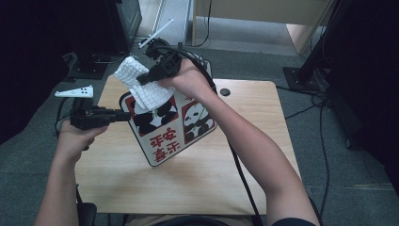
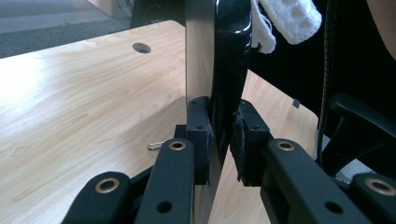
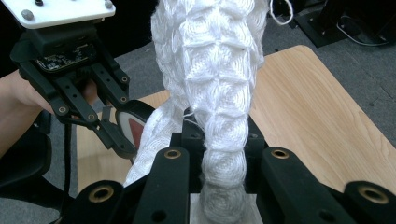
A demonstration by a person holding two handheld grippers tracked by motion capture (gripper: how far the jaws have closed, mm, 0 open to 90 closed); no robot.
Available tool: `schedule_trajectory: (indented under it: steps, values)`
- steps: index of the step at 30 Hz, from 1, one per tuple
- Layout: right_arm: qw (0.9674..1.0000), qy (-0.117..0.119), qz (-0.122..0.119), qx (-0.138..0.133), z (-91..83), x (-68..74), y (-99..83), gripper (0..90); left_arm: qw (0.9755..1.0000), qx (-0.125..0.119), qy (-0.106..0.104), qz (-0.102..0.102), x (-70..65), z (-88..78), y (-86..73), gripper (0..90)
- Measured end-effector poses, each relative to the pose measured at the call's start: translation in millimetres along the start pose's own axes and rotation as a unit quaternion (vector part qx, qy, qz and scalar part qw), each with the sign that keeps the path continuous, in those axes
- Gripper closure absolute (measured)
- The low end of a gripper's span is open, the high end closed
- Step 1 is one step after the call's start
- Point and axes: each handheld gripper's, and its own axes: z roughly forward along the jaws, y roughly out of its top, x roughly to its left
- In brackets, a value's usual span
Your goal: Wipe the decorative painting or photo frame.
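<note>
The left gripper (image 1: 123, 116) clamps the edge of a panda-print board (image 1: 174, 129), holding it tilted up off the wooden table (image 1: 197, 188). In the left gripper view the board's (image 2: 231, 56) glossy edge sits pinched between the pads, jaws closed hard on it. Likely reason: it keeps the printed face steady and exposed.

The right gripper (image 1: 142, 79) is closed on a white knitted cloth (image 1: 141, 84), bunched and draped over the board's upper corner. In the right gripper view the cloth (image 3: 219, 93) rises thick from between the jaws, with the left gripper (image 3: 109, 135) beyond on the board's rim.

Reading: wiping in progress, one tool bracing, the other carrying the rag across the face. The tilt gives the cloth a firm surface to press on.
</note>
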Motion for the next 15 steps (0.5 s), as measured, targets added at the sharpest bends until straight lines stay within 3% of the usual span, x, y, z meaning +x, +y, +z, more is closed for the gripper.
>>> schedule_trajectory:
  steps: [15]
  values:
    - [0.9999, -0.005, 0.012, -0.008, -10.7, -14.7, -9.2, 78.4, 1.0000, 0.001, 0.001, 0.002, 0.1, -0.2, -0.2, 78.9]
